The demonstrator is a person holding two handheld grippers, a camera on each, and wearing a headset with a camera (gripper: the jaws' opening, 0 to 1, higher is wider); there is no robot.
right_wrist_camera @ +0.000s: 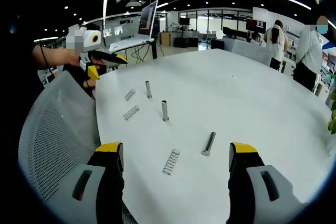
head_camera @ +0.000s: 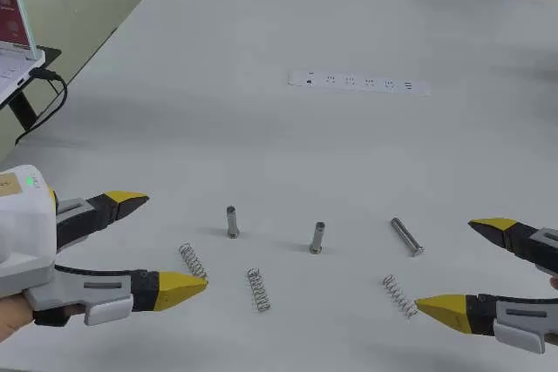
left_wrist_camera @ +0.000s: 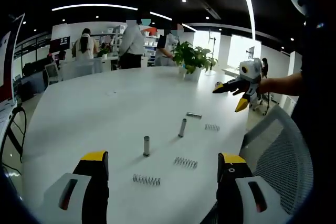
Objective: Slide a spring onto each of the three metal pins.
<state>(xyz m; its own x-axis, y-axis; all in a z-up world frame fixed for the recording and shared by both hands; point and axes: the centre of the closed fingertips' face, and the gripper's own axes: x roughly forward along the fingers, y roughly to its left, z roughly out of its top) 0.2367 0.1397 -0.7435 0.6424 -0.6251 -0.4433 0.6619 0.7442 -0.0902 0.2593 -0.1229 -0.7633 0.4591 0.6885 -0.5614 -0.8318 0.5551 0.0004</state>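
Three metal pins rest on the white table [head_camera: 288,145]: the left pin [head_camera: 232,220] and the middle pin [head_camera: 317,238] stand upright, the right pin [head_camera: 406,236] lies flat. Nearer the front edge lie three loose springs [head_camera: 193,260], [head_camera: 258,289], [head_camera: 398,294]. My left gripper [head_camera: 170,241] hovers open just left of the left spring. Open too, my right gripper [head_camera: 449,266] sits right of the right spring. In the left gripper view the nearest spring [left_wrist_camera: 146,180] lies ahead of the open jaws. In the right gripper view a spring [right_wrist_camera: 171,161] and the lying pin [right_wrist_camera: 209,144] sit between the open fingers.
A white power strip [head_camera: 358,83] lies further back on the table. A laptop [head_camera: 13,15] with a black cable [head_camera: 48,93] stands off the left edge. A grey mesh chair [right_wrist_camera: 58,129] is by the table's front edge. People stand far behind.
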